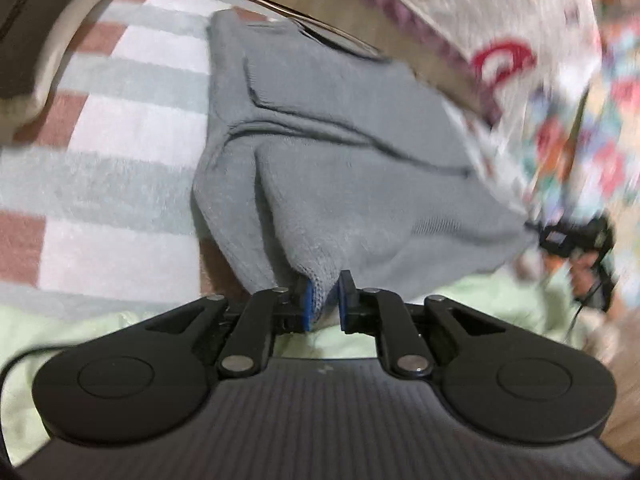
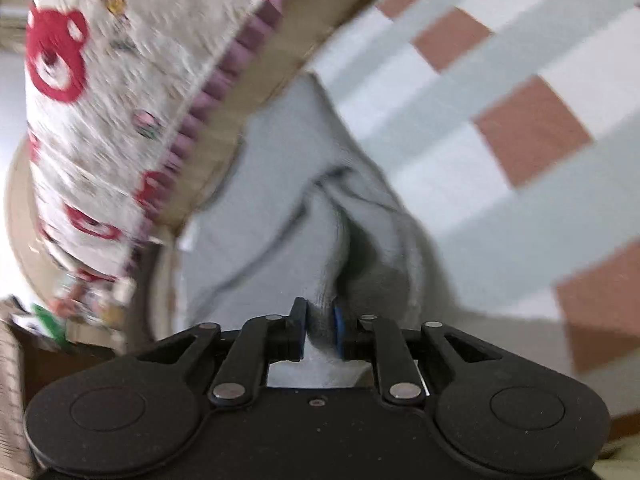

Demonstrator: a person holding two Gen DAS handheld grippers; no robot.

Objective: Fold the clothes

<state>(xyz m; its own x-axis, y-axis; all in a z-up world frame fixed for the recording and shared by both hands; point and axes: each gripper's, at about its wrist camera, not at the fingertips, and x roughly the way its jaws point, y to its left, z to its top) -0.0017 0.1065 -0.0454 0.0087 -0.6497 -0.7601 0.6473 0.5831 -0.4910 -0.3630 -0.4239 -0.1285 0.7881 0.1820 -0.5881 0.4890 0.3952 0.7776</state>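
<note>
The left gripper (image 1: 325, 300) is nearly closed, its blue pads pinching a corner of the grey knit garment (image 1: 332, 152), which stretches away from it across the checked blanket (image 1: 120, 184). The right gripper (image 2: 320, 330) is clamped on another bunched edge of that garment, beside a bear-print quilt (image 2: 120, 100).

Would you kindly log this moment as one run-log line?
left hand-held gripper: shut on grey knitted garment | right hand-held gripper: shut on same garment | surface: pink-and-grey checked blanket
</note>
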